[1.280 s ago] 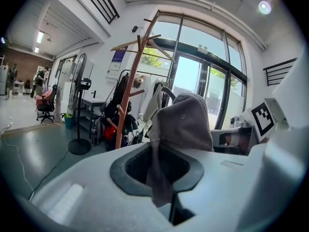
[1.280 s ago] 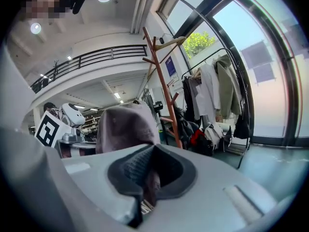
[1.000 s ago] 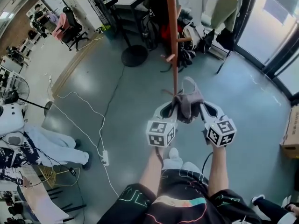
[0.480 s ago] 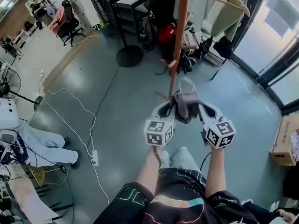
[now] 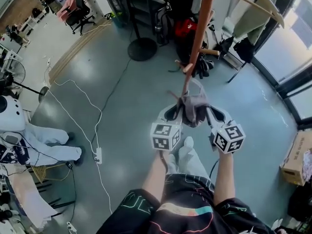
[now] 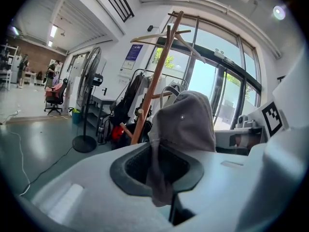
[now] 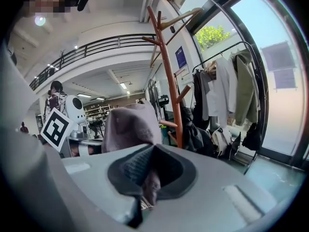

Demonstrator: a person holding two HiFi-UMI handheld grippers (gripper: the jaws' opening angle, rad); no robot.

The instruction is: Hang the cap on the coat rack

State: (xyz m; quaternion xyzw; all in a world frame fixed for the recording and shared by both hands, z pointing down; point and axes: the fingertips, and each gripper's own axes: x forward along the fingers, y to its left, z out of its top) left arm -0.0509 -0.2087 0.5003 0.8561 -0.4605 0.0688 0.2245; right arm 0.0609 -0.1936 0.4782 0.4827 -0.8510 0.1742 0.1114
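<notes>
A grey cap (image 5: 194, 108) hangs between both grippers at the middle of the head view. My left gripper (image 5: 176, 112) is shut on the cap's left edge, and grey fabric (image 6: 186, 124) bulges above its jaws. My right gripper (image 5: 210, 113) is shut on the right edge, where the cap (image 7: 130, 127) rises over the jaws. The wooden coat rack (image 5: 199, 35) stands right ahead, its brown pole (image 6: 153, 83) leaning in the left gripper view. In the right gripper view the pole (image 7: 168, 76) carries short pegs. The cap is just short of the pole's lower pegs.
A black round-based stand (image 5: 142, 48) is left of the rack. Bags and dark clothes (image 5: 187, 30) pile behind the pole. A clothes rail with garments (image 7: 224, 95) stands to the right. A white cable and power strip (image 5: 98, 155) lie on the grey floor. A cardboard box (image 5: 296, 157) sits far right.
The view has moved closer to the coat rack, whose pole now rises just beyond the cap. Both grippers keep their hold on the cap at the same spacing.
</notes>
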